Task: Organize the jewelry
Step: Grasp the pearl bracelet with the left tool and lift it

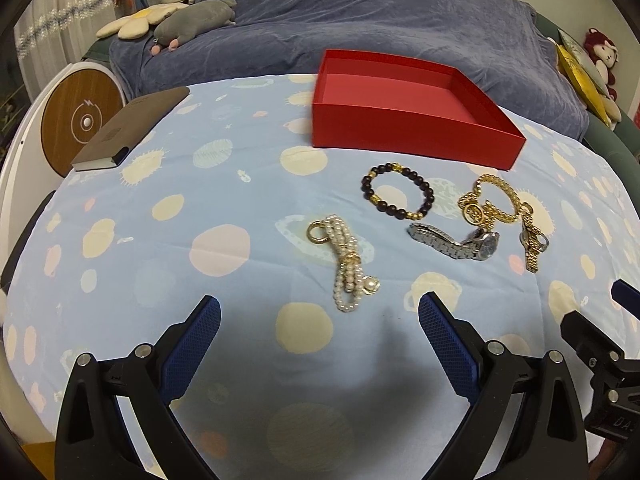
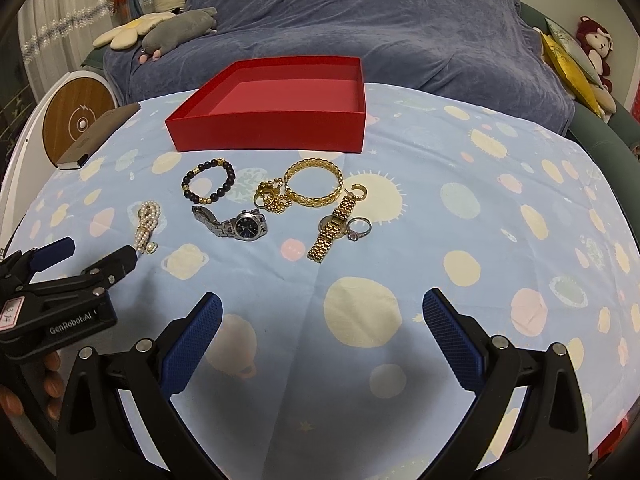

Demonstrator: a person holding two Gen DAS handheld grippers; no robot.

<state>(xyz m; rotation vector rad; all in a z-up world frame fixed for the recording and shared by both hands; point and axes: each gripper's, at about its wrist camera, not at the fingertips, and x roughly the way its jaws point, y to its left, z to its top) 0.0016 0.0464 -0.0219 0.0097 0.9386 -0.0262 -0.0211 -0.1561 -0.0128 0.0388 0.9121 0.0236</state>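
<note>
Left wrist view showed the left gripper [image 1: 320,312] spread wide and holding nothing, hovering low over the table [image 1: 160,240] just short of the pearl bracelet [image 1: 347,264], which lay nearest of all the jewelry and roughly between the two blue pads. The red box [image 1: 416,136] sat empty at the far side of the table, so none of the sorting appeared to have been done; the step in hand looked like the first pick. Right wrist view showed the right gripper [image 2: 322,314] likewise spread and empty, held back from the cluster: a dark beaded bracelet [image 2: 208,181], a silver watch [image 2: 236,224], a gold bangle [image 2: 314,182] touching a tangle of small gold pieces [image 2: 272,198], a gold watch [image 2: 334,226] and a ring [image 2: 357,229] just beside it. The next move probably called for easing the left gripper forward and down so the pads straddled the pearl strands, closing gently on the bunched middle rather than a loose end, then carrying it into the box.
</note>
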